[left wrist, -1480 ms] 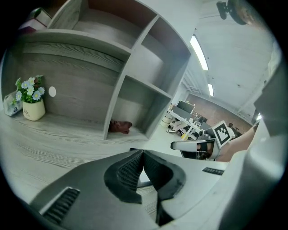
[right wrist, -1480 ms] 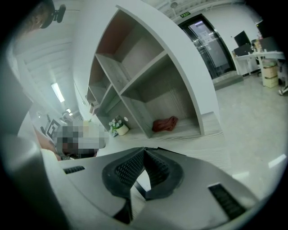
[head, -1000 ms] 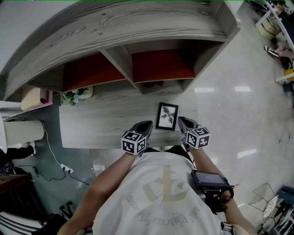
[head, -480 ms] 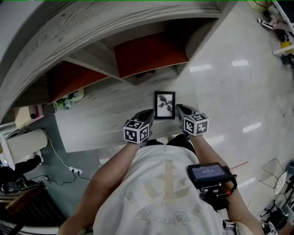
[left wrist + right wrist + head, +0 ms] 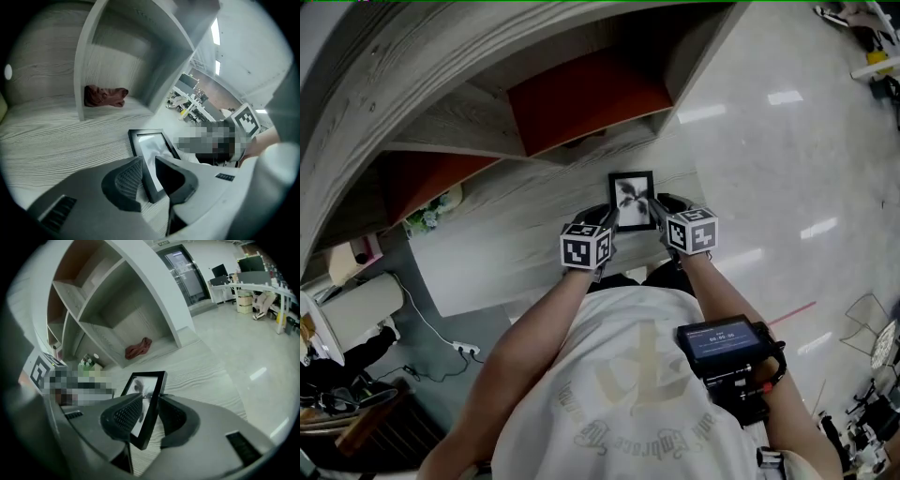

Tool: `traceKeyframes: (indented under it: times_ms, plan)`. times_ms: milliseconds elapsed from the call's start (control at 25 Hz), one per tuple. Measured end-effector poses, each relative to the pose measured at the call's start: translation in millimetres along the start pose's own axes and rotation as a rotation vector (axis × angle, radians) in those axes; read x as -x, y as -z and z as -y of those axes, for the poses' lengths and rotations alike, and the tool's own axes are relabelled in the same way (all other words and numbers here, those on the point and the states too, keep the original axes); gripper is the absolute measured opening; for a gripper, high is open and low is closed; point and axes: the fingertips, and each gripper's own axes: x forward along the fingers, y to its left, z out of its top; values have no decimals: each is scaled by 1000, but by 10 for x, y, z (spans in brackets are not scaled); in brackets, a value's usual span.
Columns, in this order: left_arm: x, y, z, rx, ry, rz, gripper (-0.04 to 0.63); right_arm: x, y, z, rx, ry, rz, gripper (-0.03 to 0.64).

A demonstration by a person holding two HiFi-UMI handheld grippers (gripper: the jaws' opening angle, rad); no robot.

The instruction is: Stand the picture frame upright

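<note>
A black picture frame (image 5: 631, 199) with a plant print lies on the grey wooden desk (image 5: 506, 244), near its front edge. My left gripper (image 5: 605, 217) is at the frame's left side and my right gripper (image 5: 661, 204) at its right side. In the left gripper view, the frame (image 5: 152, 150) has its near left edge between the jaws of the left gripper (image 5: 149, 161), which are opening. In the right gripper view, the frame (image 5: 146, 390) shows edge-on and tilted, its near corner between the jaws of the right gripper (image 5: 150, 399), which are also opening.
A shelf unit with red back panels (image 5: 581, 94) rises behind the desk. A dark red cloth (image 5: 105, 95) lies in one cubby. Small bottles and greenery (image 5: 427, 211) stand at the desk's left end. Shiny floor (image 5: 769, 187) begins just right of the frame.
Both grippers have moved forward from the desk's front edge to the frame's two sides. Their jaws, shut before, now stand apart around the frame's edges. The head view has shifted.
</note>
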Motion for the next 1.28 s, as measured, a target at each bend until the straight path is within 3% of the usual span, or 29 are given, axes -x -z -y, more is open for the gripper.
traceKeyframes:
  times_ms: [280, 480, 720, 1280]
  plan:
    - [-248, -7, -141, 38, -31, -75, 170, -158, 63, 65, -20, 41, -64, 135]
    - [-336, 54, -125, 31, -22, -120, 170, -227, 109, 66, 10, 87, -101, 135]
    - [-353, 47, -189, -41, -73, -135, 132, -288, 105, 79, 102, 149, -140, 103]
    - [-332, 63, -179, -4, -3, -145, 107, -242, 150, 74, -1, 163, -165, 92]
